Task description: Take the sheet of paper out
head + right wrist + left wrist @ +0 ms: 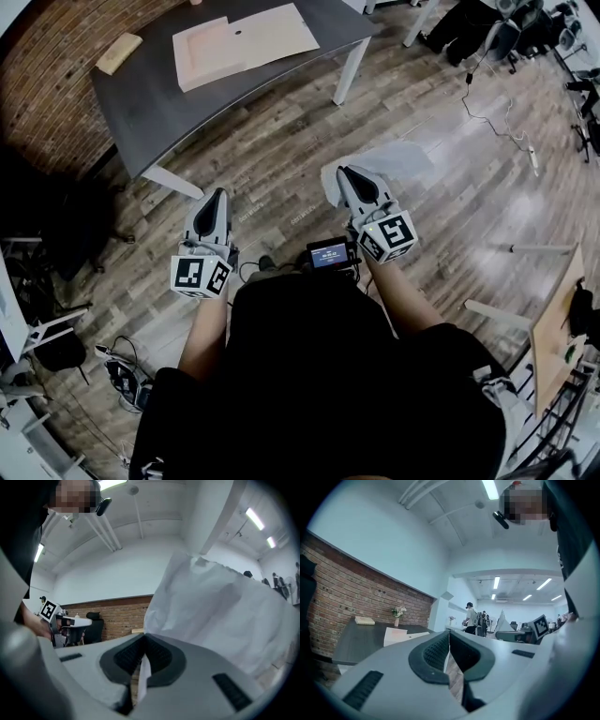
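Left gripper [217, 194] is clenched on nothing, short of the table [150, 103]. Right gripper [345, 173] is pinching the sheet of paper [398, 159], clear of the table's near edge, over the floor. A pale flat folder [239, 42] lies on the table.

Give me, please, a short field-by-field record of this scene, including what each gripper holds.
Right gripper: shut on a thin white sheet of paper
Left gripper: shut, nothing between its jaws
Sheet's place: off the dark grey table, over the wooden plank floor
On the table: a pale flat cardboard package and a tan rectangular block
Task state: the sheet appears to be out, pinched at one edge by the right gripper
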